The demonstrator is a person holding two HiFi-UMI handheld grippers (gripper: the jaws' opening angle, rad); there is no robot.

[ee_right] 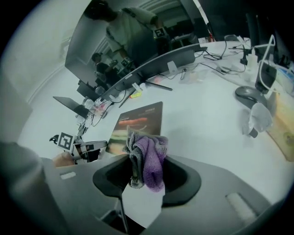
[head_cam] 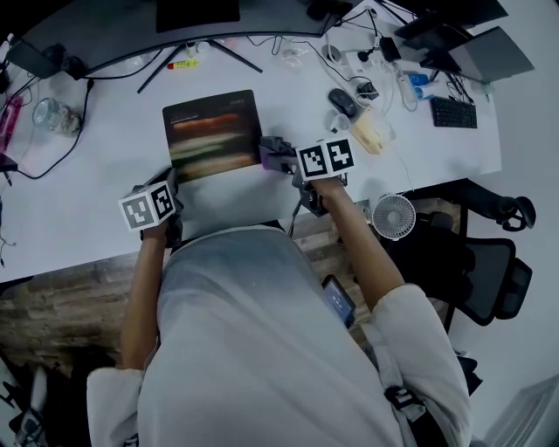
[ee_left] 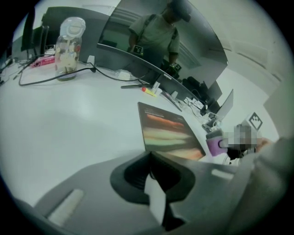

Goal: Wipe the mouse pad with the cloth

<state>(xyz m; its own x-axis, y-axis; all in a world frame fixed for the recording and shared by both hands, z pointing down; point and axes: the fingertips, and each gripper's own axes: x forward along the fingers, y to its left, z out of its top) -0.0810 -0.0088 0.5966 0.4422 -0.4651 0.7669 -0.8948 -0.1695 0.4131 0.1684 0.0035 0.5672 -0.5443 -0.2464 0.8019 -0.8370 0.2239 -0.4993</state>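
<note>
The mouse pad, dark with blurred coloured streaks, lies flat on the white desk in front of me. My right gripper sits at the pad's near right corner, shut on a bunched purple and grey cloth. In the right gripper view the pad lies just beyond the cloth. My left gripper hovers off the pad's near left corner with its jaws together and nothing in them. From the left gripper view the pad lies ahead to the right, with the purple cloth past it.
A curved monitor on a stand stands behind the pad, with a yellow marker by its foot. A glass jar and cables are at the left. A mouse, keyboard and small fan are at the right.
</note>
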